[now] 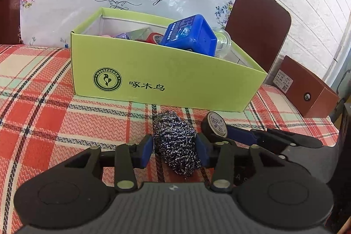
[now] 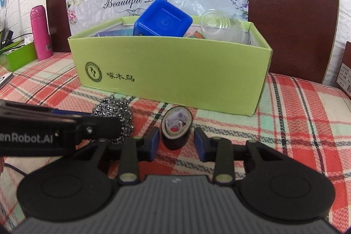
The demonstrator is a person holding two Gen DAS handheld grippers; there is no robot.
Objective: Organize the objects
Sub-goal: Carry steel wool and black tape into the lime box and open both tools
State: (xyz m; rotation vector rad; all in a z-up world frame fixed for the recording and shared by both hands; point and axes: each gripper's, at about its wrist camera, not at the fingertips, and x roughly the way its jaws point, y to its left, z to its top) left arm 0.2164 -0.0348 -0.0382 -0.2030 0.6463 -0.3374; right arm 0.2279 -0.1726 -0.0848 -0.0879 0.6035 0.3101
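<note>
The left tool (image 1: 174, 147) is pinching the springy, light steel-wool scourer (image 1: 175, 142) mid-body, while the right tool (image 2: 176, 142) is straddling the stiff black tape roll (image 2: 177, 131), pads apart.

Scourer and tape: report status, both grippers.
Left gripper shut on scourer. Right gripper open around black tape, gaps both sides. Green box just behind, already part full. Nothing in the way.
</note>
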